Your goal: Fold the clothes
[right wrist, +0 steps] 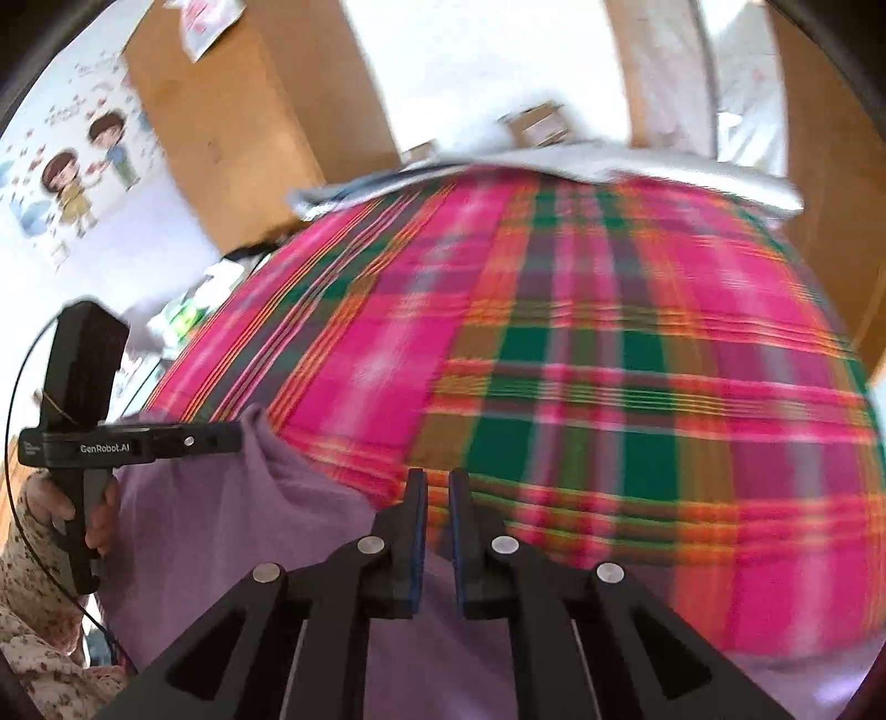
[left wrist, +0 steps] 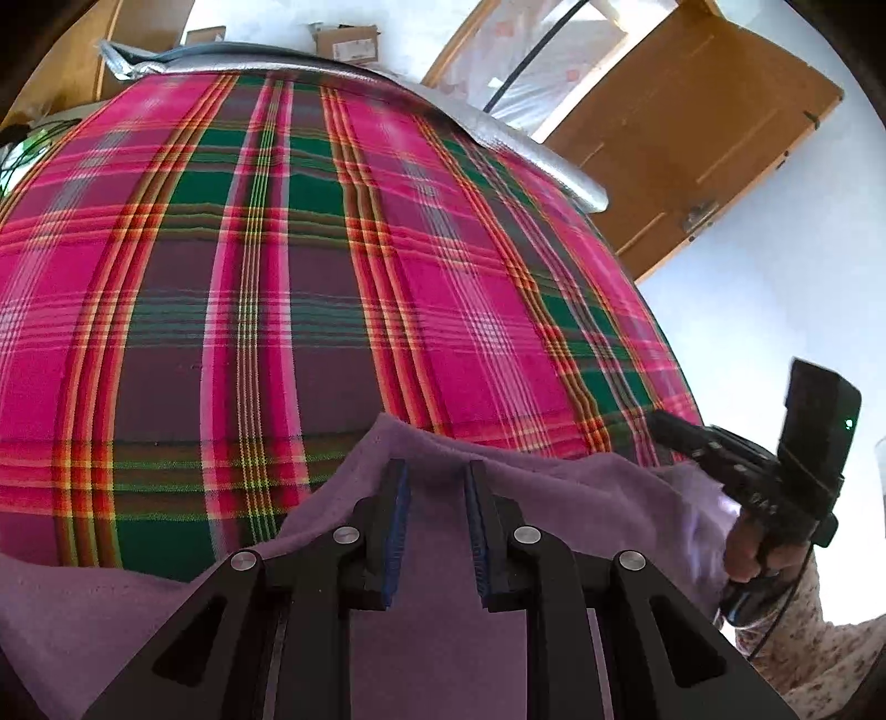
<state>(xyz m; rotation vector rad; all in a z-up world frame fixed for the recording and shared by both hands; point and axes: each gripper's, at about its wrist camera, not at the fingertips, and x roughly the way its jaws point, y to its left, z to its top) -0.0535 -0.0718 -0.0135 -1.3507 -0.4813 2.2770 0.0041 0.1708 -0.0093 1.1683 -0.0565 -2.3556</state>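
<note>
A purple garment [left wrist: 581,498] hangs lifted over the near edge of a bed with a pink, green and orange plaid cover [left wrist: 332,249]. My left gripper [left wrist: 437,482] has purple fabric between its blue pads, which stand a little apart. In the right wrist view the purple garment [right wrist: 249,526] rises to a peak at the left gripper [right wrist: 232,435]. My right gripper [right wrist: 437,487] has its fingers nearly together, with purple cloth low between them; that view is blurred. From the left wrist view the right gripper [left wrist: 664,423] is at the garment's right end, a hand [left wrist: 742,554] on its handle.
A silver mat edge [left wrist: 526,144] borders the bed's far side. Beyond it are cardboard boxes [left wrist: 346,41] and a brown wooden door [left wrist: 692,138]. A wooden cabinet [right wrist: 221,111] and a cartoon wall sticker [right wrist: 83,183] are to the left. A floral sleeve [right wrist: 33,637] is near the bed's edge.
</note>
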